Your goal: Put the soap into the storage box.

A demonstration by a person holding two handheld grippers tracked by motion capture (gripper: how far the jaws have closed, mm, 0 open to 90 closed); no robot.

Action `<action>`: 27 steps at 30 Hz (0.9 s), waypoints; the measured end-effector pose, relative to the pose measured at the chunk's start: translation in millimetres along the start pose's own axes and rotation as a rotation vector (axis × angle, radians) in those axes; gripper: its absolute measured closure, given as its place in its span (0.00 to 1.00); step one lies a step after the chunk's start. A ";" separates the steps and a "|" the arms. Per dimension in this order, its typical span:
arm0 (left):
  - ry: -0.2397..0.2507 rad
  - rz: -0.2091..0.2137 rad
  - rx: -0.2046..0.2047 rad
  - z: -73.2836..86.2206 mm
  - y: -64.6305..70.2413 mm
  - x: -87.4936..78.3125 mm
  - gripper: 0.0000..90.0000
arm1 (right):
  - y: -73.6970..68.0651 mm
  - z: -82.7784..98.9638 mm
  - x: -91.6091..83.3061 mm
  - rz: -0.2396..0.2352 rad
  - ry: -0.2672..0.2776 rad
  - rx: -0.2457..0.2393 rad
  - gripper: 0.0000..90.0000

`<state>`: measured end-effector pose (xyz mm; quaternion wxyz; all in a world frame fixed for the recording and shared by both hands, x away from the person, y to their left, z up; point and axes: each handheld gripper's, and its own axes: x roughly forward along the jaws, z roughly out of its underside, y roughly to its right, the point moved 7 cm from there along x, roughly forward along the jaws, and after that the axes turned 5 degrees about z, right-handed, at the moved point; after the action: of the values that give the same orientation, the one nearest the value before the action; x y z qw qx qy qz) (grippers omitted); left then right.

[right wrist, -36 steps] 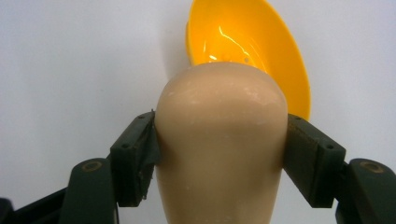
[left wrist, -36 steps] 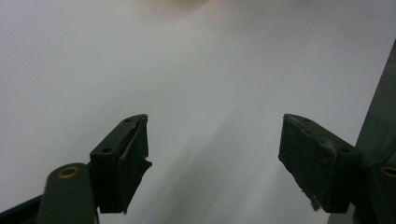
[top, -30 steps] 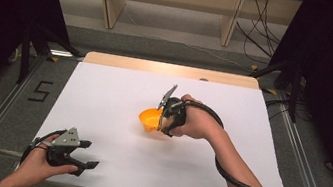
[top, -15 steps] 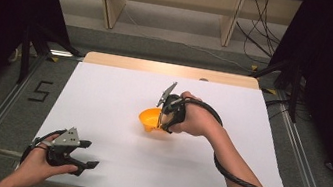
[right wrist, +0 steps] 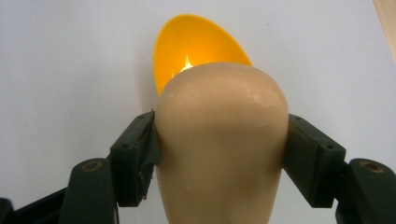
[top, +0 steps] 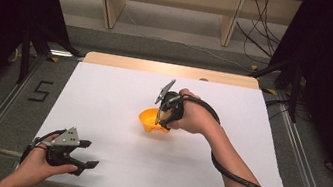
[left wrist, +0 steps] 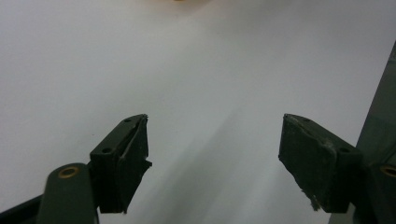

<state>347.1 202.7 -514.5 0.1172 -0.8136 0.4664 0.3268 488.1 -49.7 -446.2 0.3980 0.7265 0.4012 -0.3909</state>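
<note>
two grippers: the right gripper (right wrist: 219, 140), pinching a beige pear-shaped object (right wrist: 220, 140), has edged toward the orange bowl (top: 150, 119) at table centre, likely to drop it in, while the left gripper (top: 78, 153) stays spread at 7 o'clock.

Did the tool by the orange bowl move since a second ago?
Yes, a little. The right tool holding the beige thing has crept toward the table's far wooden edge. It sits over the orange bowl.
</note>
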 end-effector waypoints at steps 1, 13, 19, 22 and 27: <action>-0.001 0.000 -0.001 0.1 0.0 0.0 0.27 | 1.6 -1.9 1.1 0.006 0.021 -0.021 0.37; -0.001 0.010 -0.021 0.5 1.1 -0.5 0.27 | 6.0 -8.1 4.3 0.024 0.050 -0.030 0.37; -0.017 0.000 -0.011 1.3 -1.1 -1.2 0.27 | 7.0 -11.0 5.7 0.028 0.059 -0.026 0.37; -0.015 0.005 -0.010 1.4 -0.6 -1.2 0.27 | 7.3 -13.3 6.3 0.025 0.066 -0.022 0.37; -0.012 -0.001 -0.009 1.3 -0.6 -1.2 0.27 | 9.5 -14.8 7.6 0.035 0.073 -0.028 0.37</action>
<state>346.6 204.5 -514.8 0.1163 -0.8124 0.4638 0.3336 503.2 -37.9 -444.8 0.4001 0.7416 0.4080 -0.3515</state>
